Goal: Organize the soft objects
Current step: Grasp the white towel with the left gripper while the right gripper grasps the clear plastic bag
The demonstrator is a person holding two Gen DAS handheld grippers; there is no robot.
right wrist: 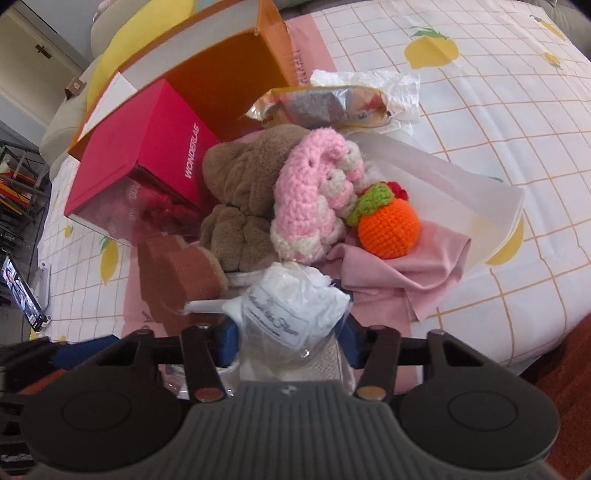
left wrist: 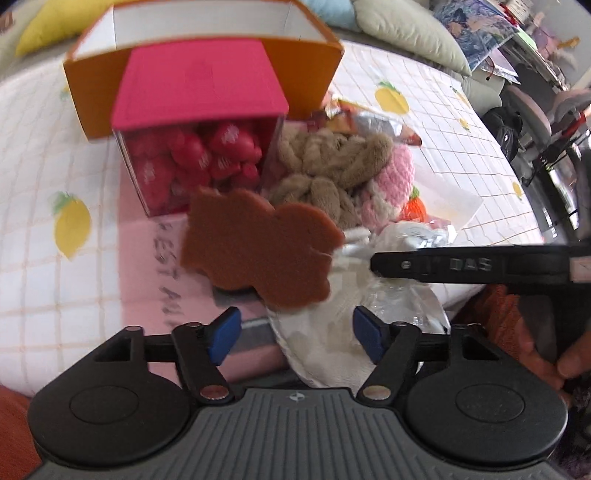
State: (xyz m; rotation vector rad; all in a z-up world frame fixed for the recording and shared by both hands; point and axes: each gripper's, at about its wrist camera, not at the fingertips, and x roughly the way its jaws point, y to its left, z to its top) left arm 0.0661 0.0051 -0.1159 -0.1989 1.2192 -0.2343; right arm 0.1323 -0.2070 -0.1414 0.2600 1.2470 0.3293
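Note:
Soft things lie heaped on a lemon-print bedspread (right wrist: pixel 517 110): a brown plush (right wrist: pixel 240 206), a pink crochet piece (right wrist: pixel 306 192), an orange crochet fruit (right wrist: pixel 388 229) and a pink cloth (right wrist: pixel 399 273). My right gripper (right wrist: pixel 288 343) is shut on a clear bag of white stuff (right wrist: pixel 291 306), with both blue pads against its sides. In the left wrist view, my left gripper (left wrist: pixel 297 334) stands open over the white bag (left wrist: pixel 325 350); its left pad is clear of it. A brown felt piece (left wrist: pixel 258 251) sits just beyond. The right gripper's finger (left wrist: pixel 461 264) reaches in from the right.
A red box with a clear window (left wrist: pixel 199 85) stands behind the heap, against an open orange box (left wrist: pixel 314 66). A foil snack packet (right wrist: pixel 325 99) and a white sheet (right wrist: pixel 461 177) lie at the back and right. Pillows (left wrist: pixel 406 33) line the far edge.

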